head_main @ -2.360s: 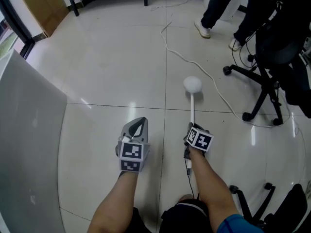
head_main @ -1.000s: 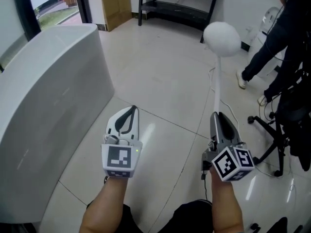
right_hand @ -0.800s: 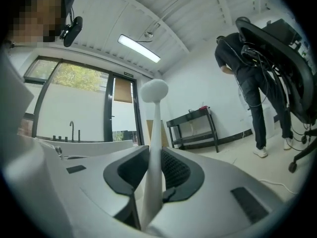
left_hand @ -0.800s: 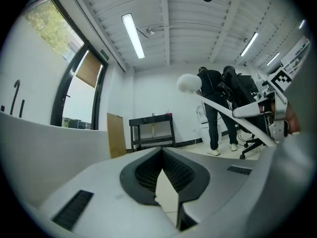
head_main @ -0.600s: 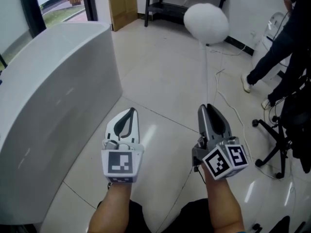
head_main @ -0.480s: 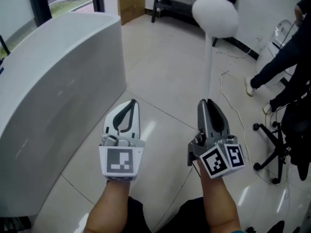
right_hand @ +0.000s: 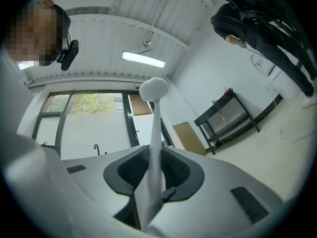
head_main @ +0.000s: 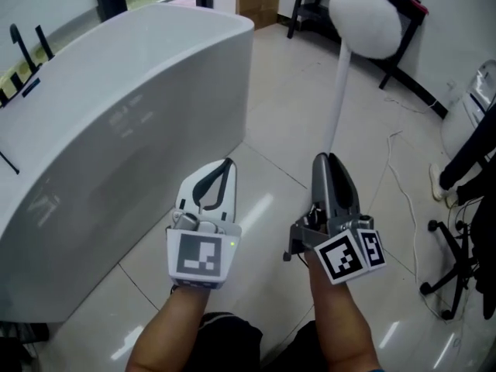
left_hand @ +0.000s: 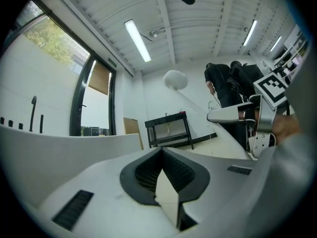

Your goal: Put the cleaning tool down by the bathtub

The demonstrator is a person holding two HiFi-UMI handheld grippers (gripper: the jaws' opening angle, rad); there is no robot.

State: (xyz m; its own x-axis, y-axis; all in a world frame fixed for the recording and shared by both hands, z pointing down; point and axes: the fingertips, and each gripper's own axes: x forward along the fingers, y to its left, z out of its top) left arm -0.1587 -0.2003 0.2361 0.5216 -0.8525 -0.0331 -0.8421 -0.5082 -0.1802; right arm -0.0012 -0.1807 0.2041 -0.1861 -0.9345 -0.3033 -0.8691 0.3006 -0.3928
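Now, right gripper [head_main: 328, 158] clamped on cleaning tool [head_main: 365, 22], left gripper [head_main: 225, 164] closed

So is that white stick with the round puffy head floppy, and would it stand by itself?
Probably stiff: the cleaning tool stands straight out of the right gripper without sagging. Likely light, since it is gripped near one end only. With its big head it would probably tip unless leaned on the bathtub.
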